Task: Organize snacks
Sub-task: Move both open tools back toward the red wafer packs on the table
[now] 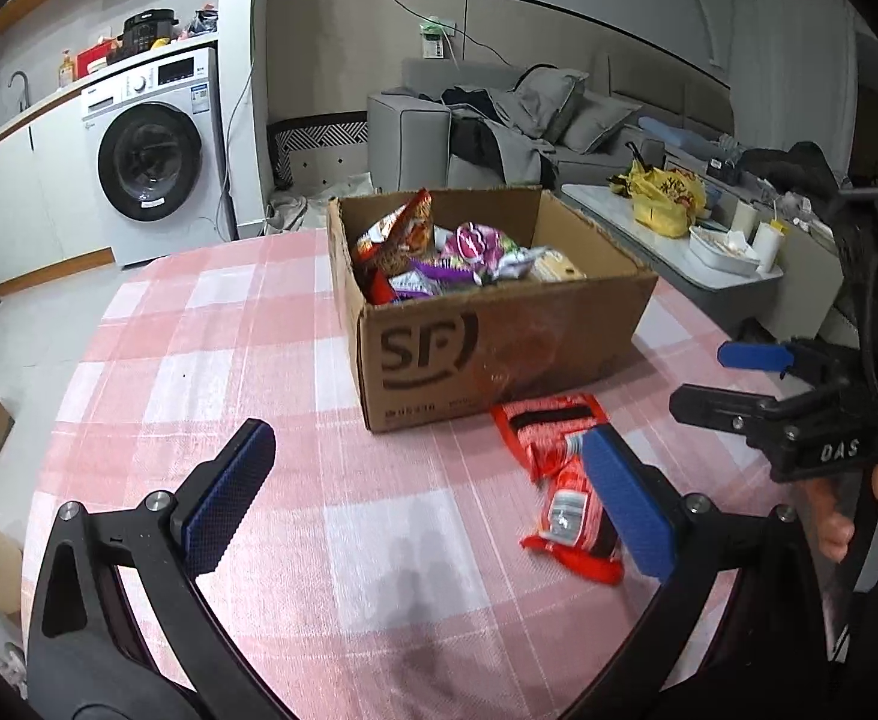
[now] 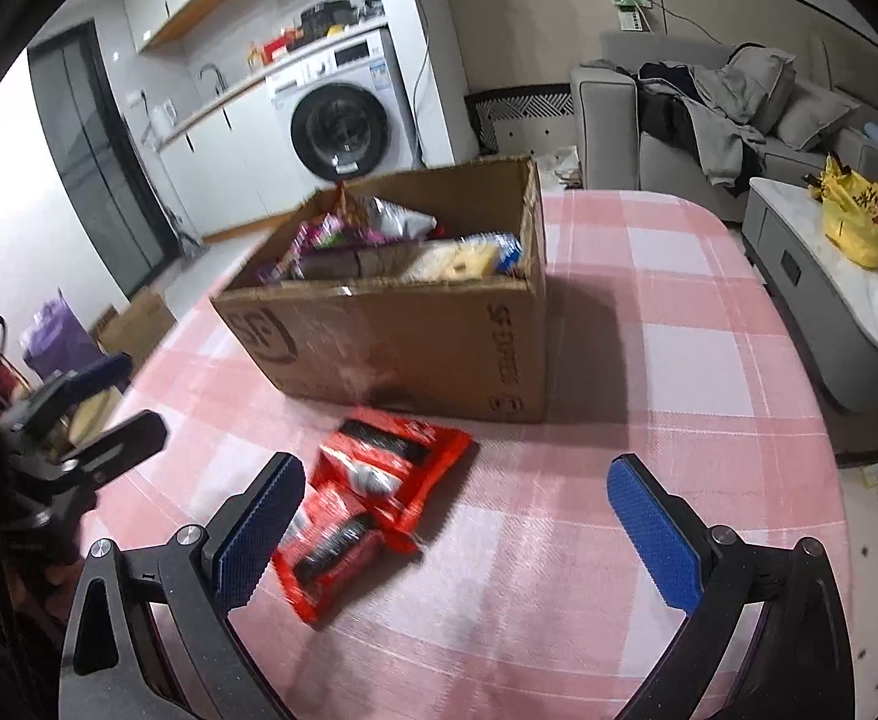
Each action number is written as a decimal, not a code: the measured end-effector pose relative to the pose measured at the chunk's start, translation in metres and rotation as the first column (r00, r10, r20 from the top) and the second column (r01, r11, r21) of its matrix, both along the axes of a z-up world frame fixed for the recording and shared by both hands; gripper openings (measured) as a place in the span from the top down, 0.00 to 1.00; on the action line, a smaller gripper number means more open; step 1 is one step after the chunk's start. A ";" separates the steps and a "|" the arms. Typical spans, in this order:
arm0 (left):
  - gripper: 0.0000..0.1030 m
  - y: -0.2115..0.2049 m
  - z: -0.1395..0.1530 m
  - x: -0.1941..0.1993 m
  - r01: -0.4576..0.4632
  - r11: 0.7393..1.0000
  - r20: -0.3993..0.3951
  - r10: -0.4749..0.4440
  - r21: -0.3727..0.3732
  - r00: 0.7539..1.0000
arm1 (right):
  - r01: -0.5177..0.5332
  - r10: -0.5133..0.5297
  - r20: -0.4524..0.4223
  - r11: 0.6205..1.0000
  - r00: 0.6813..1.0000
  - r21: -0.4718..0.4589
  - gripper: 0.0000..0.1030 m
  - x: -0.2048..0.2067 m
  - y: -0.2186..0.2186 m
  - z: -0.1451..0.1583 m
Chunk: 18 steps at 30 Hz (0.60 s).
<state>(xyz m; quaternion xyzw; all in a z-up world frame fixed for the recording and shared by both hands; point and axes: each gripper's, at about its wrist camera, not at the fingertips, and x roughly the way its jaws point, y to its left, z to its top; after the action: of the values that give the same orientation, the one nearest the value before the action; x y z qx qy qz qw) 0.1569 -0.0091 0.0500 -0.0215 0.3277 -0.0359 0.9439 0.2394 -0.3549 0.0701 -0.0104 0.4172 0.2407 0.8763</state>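
Note:
An open cardboard box (image 1: 499,348) marked SF stands on the pink checked table (image 1: 258,324) and holds several snack packets (image 1: 457,258). Two red snack packets (image 1: 559,468) lie on the table just in front of the box. My left gripper (image 1: 432,498) is open and empty; its right finger is beside the nearer red packet. My right gripper (image 2: 457,528) is open and empty above the table, with the red packets (image 2: 372,492) by its left finger and the box (image 2: 414,336) beyond. The right gripper also shows in the left wrist view (image 1: 733,378), open.
The table's rounded edges lie left and right. A low grey side table (image 2: 829,312) with a yellow bag (image 2: 865,216) stands to the right. A sofa (image 1: 559,120) and a washing machine (image 1: 156,150) are behind. Cardboard boxes (image 2: 138,324) sit on the floor at the left.

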 end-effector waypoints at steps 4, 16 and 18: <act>0.01 -0.003 -0.009 -0.002 0.009 1.000 -0.016 -0.009 0.012 1.000 | 0.003 -0.004 -0.045 0.999 0.999 -0.041 0.00 0.004 -0.002 -0.011; 0.01 0.011 -0.031 0.000 -0.005 0.999 -0.065 0.002 -0.037 0.998 | -0.021 0.012 -0.087 0.995 0.996 -0.098 0.00 0.009 -0.001 -0.030; 0.01 0.009 -0.033 0.001 -0.012 1.000 -0.065 0.010 -0.026 0.998 | -0.031 0.020 -0.097 0.993 0.995 -0.117 0.00 0.009 0.002 -0.035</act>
<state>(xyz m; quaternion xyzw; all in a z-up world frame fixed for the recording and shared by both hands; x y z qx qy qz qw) 0.1580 0.0002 0.0172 -0.0367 0.3576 -0.0342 0.9325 0.2481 -0.3527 0.0351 -0.0563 0.4719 0.2271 0.8500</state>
